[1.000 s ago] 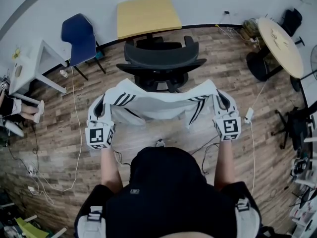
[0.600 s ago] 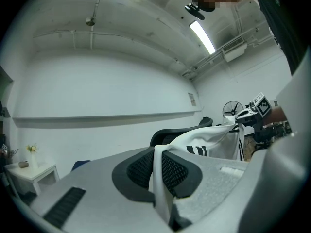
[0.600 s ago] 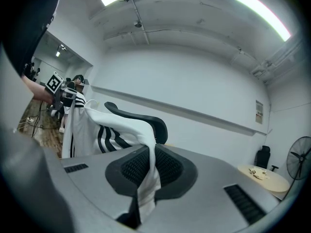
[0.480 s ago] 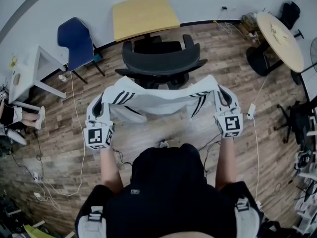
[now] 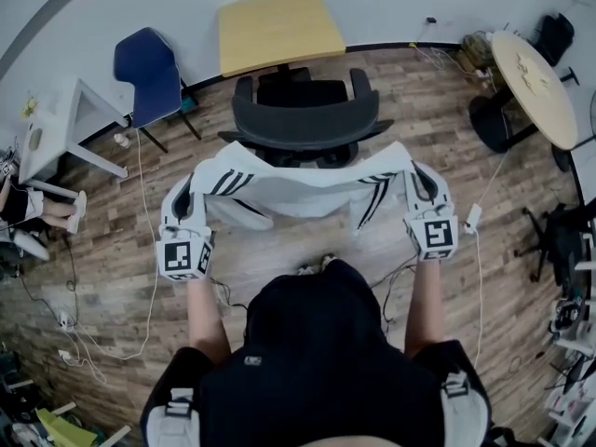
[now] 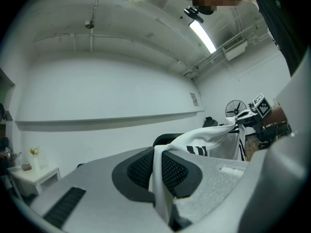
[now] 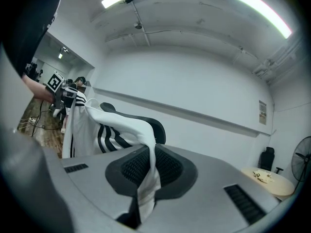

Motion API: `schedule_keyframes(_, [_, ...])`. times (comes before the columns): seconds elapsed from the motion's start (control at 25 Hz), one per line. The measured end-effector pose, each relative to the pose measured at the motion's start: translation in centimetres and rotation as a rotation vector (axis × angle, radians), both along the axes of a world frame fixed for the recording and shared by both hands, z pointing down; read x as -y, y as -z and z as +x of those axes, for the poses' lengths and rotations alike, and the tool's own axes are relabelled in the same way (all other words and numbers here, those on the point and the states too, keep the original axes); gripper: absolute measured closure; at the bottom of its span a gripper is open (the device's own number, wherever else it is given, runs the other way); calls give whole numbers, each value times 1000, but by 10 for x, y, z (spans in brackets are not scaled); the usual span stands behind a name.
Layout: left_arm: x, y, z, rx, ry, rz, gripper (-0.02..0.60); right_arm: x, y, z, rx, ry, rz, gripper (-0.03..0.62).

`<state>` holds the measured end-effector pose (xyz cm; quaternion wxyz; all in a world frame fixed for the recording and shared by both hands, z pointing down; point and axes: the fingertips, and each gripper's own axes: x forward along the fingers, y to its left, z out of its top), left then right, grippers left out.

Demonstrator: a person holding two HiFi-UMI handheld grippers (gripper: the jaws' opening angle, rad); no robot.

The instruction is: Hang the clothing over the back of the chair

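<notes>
Evidently mid-carry, the left gripper [image 5: 193,198] and right gripper [image 5: 416,189] each clamped 1 corner of the white garment [image 5: 307,192], stretched just short of the chair back [image 5: 305,119], needing a forward lift over it.

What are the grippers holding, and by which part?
A white garment with black stripes, stretched between them: left gripper pinches its top edge at one end, right gripper at the other.
</notes>
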<state>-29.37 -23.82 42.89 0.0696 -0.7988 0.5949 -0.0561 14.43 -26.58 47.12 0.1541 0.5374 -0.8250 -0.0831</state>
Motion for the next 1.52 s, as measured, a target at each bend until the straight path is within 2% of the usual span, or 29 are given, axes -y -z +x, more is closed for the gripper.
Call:
schedule_keyframes(0.6, [-3,19,3,10,123,1,575,44,14,-1,24,126,8,582])
schedule_keyframes(1.52, [-10,30,2,8,204,42,575,68,37,-7,2,228,78,582])
